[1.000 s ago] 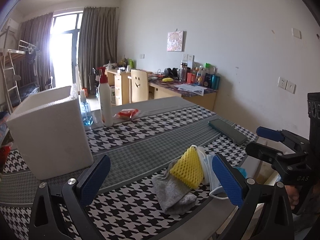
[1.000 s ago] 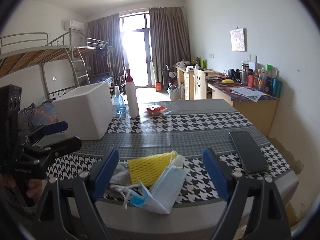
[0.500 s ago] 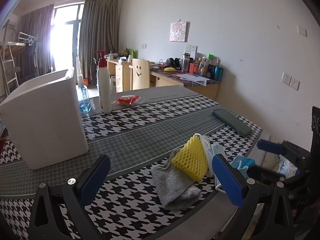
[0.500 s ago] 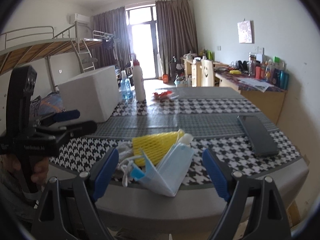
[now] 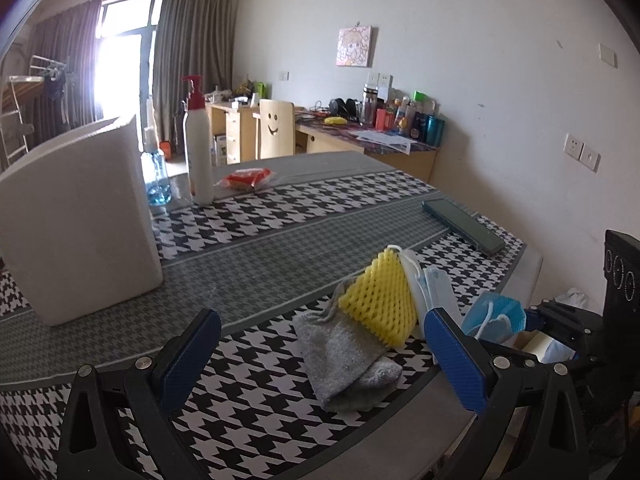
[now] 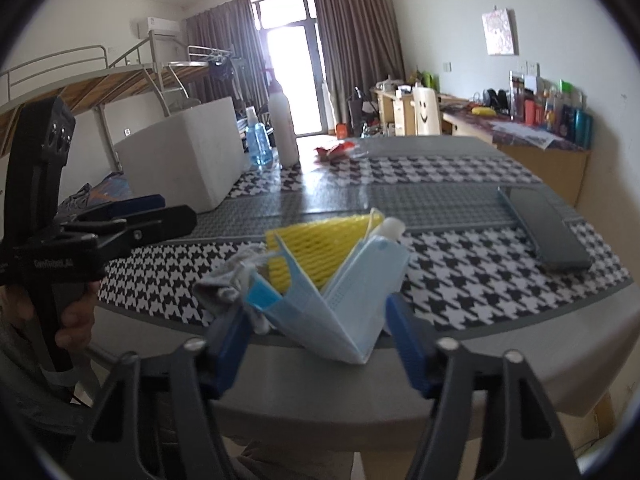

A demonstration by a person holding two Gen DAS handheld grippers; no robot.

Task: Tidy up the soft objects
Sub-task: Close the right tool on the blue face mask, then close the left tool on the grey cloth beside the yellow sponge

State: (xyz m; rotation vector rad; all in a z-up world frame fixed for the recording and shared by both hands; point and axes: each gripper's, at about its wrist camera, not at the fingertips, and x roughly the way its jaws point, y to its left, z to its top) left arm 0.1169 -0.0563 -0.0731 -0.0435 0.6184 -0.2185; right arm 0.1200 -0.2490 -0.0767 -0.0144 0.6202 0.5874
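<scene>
A pile of soft things lies at the near table edge: a grey sock [image 5: 344, 356], a yellow foam net [image 5: 380, 304] and a blue face mask [image 6: 344, 312], which also shows in the left wrist view [image 5: 496, 316]. My left gripper [image 5: 320, 360] is open, low over the table just before the sock. My right gripper [image 6: 320, 344] is partly closed around the mask, jaws either side of it; contact is unclear. The sock [image 6: 228, 280] and net [image 6: 316, 244] lie behind the mask.
A white foam box [image 5: 76, 220] stands at the left. A white pump bottle [image 5: 198, 148], a blue spray bottle [image 5: 154, 176] and a red packet [image 5: 248, 178] stand at the far side. A dark phone [image 5: 464, 226] lies at the right on the houndstooth table [image 5: 280, 248].
My right gripper has moved in on the mask and narrowed its jaws around it. My left gripper has dropped lower and closer to the sock.
</scene>
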